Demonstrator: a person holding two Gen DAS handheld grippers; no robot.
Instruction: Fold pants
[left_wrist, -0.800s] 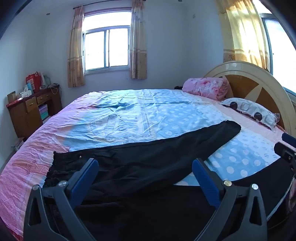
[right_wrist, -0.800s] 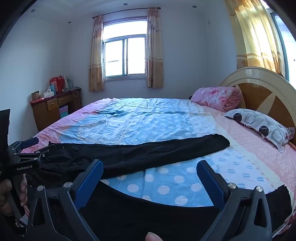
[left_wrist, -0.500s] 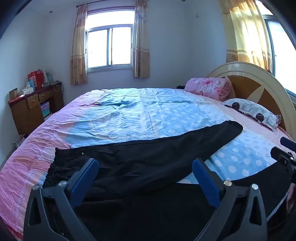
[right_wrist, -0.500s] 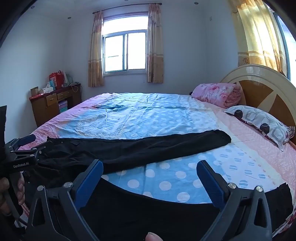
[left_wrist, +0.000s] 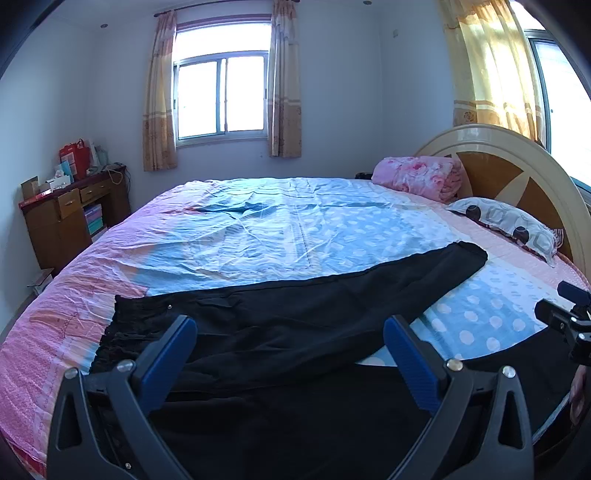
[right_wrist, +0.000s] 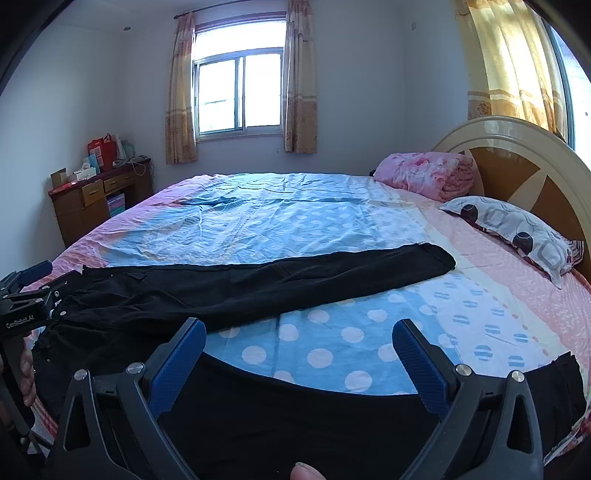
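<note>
The left gripper (left_wrist: 290, 345) hangs above the near edge of the bed (left_wrist: 258, 229), its blue-padded fingers (left_wrist: 168, 356) spread wide with nothing between them. Just ahead of it and below lie the black pants (left_wrist: 295, 317), flat on the polka-dot sheet (left_wrist: 332, 229). The waistband sits ahead of the left finger and a little to its left, and one leg runs away to the right and forward, ending well beyond the right finger. A second dark stretch of cloth lies directly under the gripper along the bed's edge; it is probably the other leg, though the fisheye view is too dark there to be sure.

The right gripper (right_wrist: 299, 347) is also spread wide and holds nothing. The pants (right_wrist: 258, 284) lie ahead of it and to its left, with the leg end ahead of its right finger, and bare dotted sheet shows between the fingers. Far to its left the other gripper (right_wrist: 29, 295) shows over the waistband, apart from the cloth as far as can be seen.

Well ahead and to the right of both grippers are a pillow (right_wrist: 517, 229), a rolled pink blanket (right_wrist: 428, 173) and the headboard (right_wrist: 535, 166). Far ahead stands a curtained window (right_wrist: 240, 92), and to the left a wooden desk (right_wrist: 96, 199).
</note>
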